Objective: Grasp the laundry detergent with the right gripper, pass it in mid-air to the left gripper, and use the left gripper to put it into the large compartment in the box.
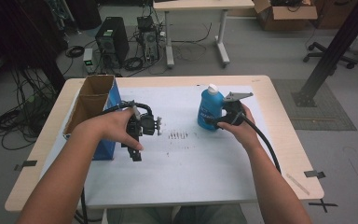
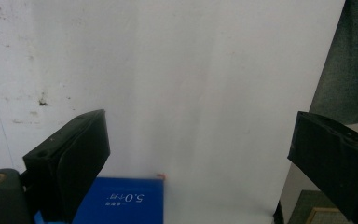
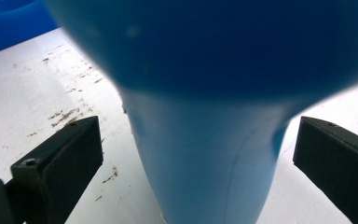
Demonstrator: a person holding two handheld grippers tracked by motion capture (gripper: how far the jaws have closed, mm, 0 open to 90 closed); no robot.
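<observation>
Two tongs working over white sheet [image 1: 191, 158]. Right gripper [image 3: 198, 158] standing wide open, blue bottle [image 1: 209, 110] sitting between its jaws, not yet pinched, white cap up. Left gripper [image 2: 200, 154] hanging spread apart, holding nothing, pointing down at sheet just beside blue box [image 1: 103, 109], well apart from bottle.

Even indoor light, soft shadows — close views blurred

From above, the white-covered wooden surface [image 1: 186, 158] is bright and evenly lit, the far-left floor dim; the blue plastic bottle with a white cap [image 3: 205, 140] looms out of focus in the right gripper view — the left gripper view looks hazy and washed out.
</observation>
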